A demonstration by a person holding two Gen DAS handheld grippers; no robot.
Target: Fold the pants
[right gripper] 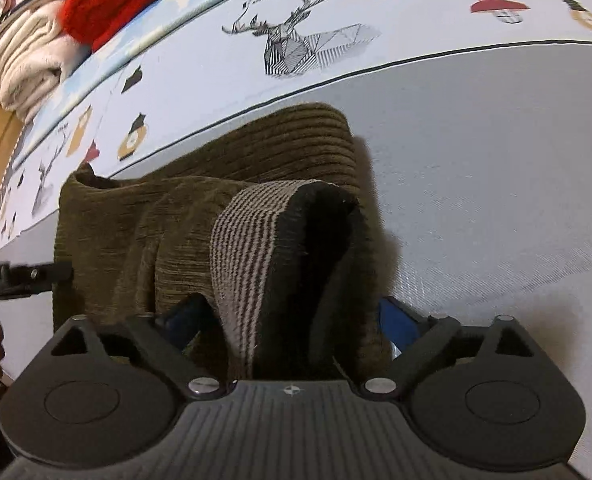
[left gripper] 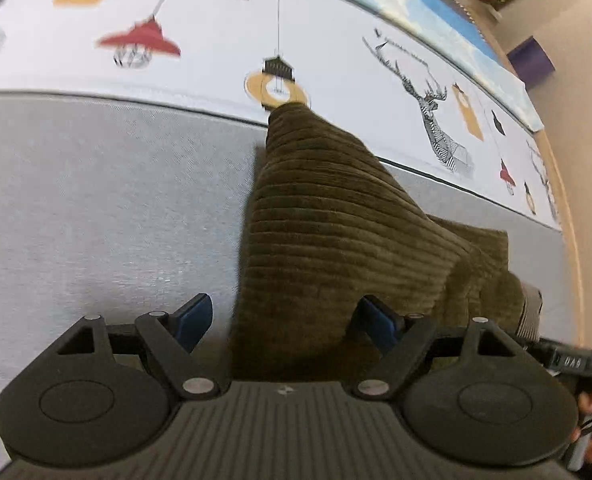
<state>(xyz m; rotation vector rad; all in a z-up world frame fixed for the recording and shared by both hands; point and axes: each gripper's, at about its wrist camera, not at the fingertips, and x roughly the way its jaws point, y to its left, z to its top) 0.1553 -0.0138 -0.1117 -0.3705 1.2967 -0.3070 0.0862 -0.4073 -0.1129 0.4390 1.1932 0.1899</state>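
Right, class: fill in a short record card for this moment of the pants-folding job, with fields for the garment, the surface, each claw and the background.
garment: olive corduroy pants, bunched, striped waistband turned up
surface: grey cloth beside a white sheet printed with deer and lamps
left claw: open, straddling the pants' edge
right claw: open, waistband between its fingers
background: folded cream and red clothes

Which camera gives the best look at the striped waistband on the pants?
The right wrist view: the striped waistband stands up front and centre, dark lining exposed. The left wrist view catches only a sliver of it at the right edge.
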